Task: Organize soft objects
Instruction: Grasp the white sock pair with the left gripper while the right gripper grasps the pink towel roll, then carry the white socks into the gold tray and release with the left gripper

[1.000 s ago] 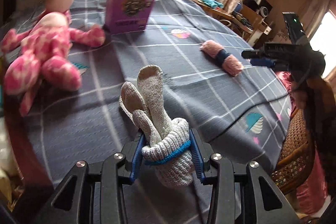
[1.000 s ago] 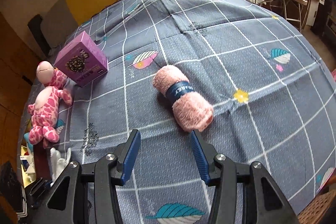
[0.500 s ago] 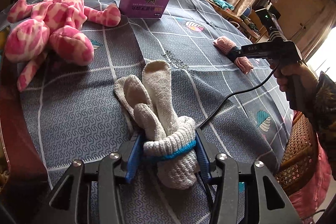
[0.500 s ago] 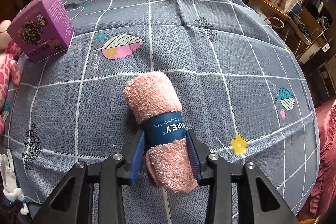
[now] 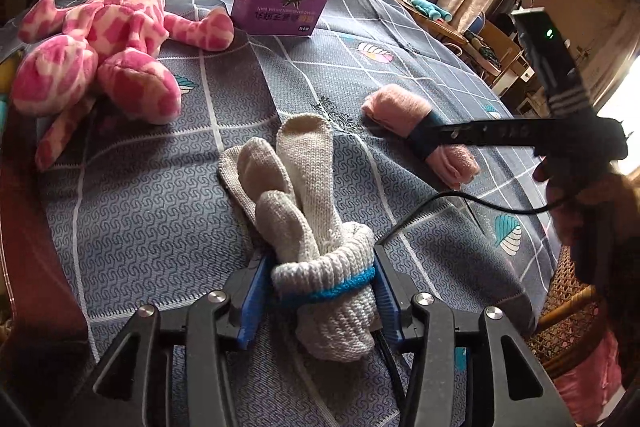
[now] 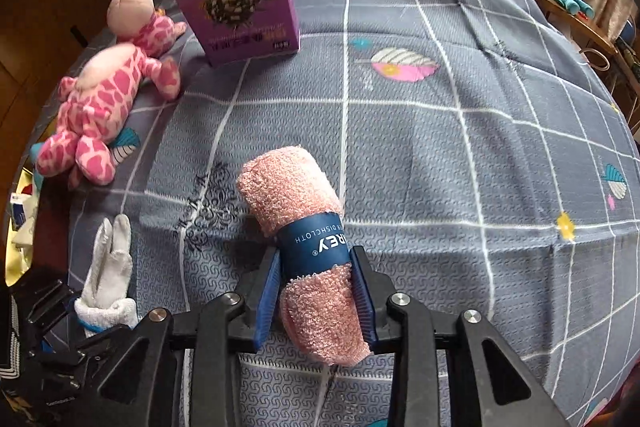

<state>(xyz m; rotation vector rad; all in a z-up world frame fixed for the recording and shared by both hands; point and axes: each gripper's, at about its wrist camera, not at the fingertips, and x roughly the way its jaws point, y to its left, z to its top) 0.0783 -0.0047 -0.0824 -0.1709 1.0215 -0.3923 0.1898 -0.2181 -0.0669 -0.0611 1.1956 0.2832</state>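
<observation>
Both grabs are on: the left gripper [image 5: 316, 297] pinches the bundled knit gloves [image 5: 308, 223] at the cuff, the right gripper [image 6: 316, 297] clamps the rolled pink dishcloth [image 6: 304, 239] at its band. Ahead of them the pink plush [image 6: 104, 99] lies untouched; nothing looks sorted yet.

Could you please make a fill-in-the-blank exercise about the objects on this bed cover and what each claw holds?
1. The left claw grips a knitted glove with a ____ band at its cuff.
2. The right claw holds the rolled pink towel by its dark blue ____.
3. The purple box stands beside the ____ plush toy.
4. All of these things rest on a grey ____ bed cover.

Missing words: blue; label; pink; checked
</observation>
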